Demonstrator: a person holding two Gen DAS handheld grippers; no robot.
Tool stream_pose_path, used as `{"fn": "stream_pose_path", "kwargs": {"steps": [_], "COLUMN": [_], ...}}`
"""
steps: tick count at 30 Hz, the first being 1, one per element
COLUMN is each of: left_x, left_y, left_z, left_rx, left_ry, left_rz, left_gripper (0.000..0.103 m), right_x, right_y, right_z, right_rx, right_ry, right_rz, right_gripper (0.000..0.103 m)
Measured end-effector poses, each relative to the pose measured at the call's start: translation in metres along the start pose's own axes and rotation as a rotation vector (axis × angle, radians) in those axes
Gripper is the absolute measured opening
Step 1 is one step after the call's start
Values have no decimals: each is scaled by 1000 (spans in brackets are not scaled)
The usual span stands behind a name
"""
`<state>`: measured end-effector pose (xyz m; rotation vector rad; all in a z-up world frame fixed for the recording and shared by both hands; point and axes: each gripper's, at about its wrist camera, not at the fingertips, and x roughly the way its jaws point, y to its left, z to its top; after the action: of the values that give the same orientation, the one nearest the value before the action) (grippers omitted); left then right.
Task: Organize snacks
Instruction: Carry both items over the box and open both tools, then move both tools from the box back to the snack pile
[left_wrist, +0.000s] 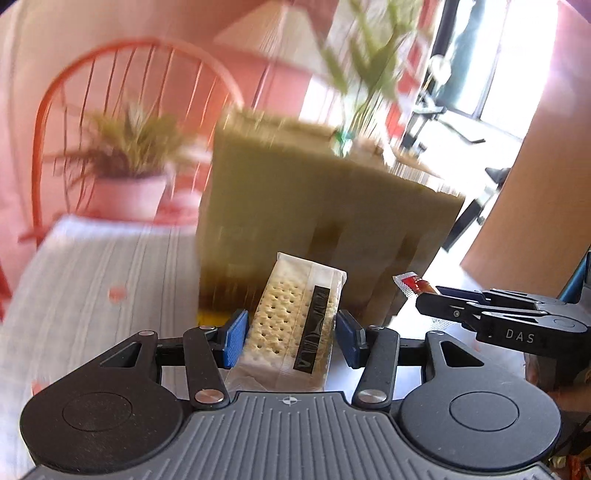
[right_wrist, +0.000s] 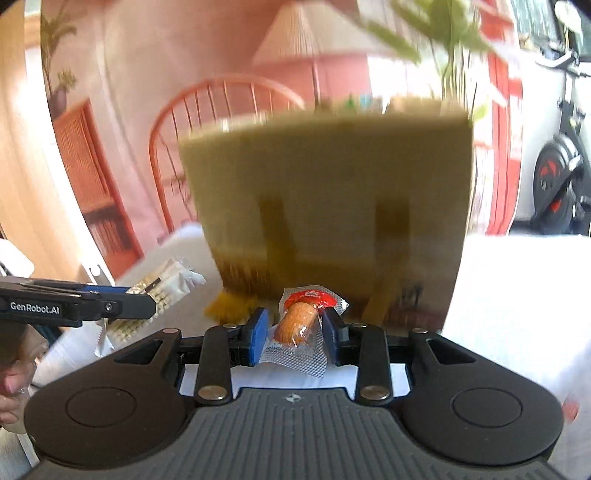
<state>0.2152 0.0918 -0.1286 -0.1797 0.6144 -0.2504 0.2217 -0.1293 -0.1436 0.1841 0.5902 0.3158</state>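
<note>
Two snacks were in transit: the left gripper (left_wrist: 291, 338) clamped a cracker pack (left_wrist: 295, 325), the right gripper (right_wrist: 295, 326) a small sausage packet (right_wrist: 301, 319). Next, probably, each needed carrying over the woven basket (right_wrist: 332, 192) rim, then releasing.

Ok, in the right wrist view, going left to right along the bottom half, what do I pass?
Left hand-held gripper → cracker pack → sausage snack held in the right hand-held gripper.
</note>
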Motion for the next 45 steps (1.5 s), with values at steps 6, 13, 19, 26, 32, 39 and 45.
{"fn": "stream_pose_path", "kwargs": {"steps": [6,13,19,26,32,39,45], "left_x": [-6,20,68,117,119,88,57], "left_y": [-18,-26,-20,-10,-5,-5,-5], "left_z": [57,121,165,170,167,160,148], "left_rx": [50,80,71,55,75,75,101], "left_ry": [-113,-165,-155,-60,-37,-42,-24], "left_rz": [-27,-13,28,49,56,23,-14], "left_gripper": [54,54,54,54,68,69,70], "right_x": [-20,-11,24,57,60,46,25], "right_y": [-1,-14,-36,-61,-63,-55,-44], "right_z": [50,104,129,130,125,121,104], "right_rx": [-43,-89,-74,-47,-67,-62,-25], "right_ry": [-133,-203,-195,-109,-94,-106,-112], "right_rz": [-6,-35,-86,-150,-164,-173,-173], "right_gripper": [35,35,35,36,46,55,55]}}
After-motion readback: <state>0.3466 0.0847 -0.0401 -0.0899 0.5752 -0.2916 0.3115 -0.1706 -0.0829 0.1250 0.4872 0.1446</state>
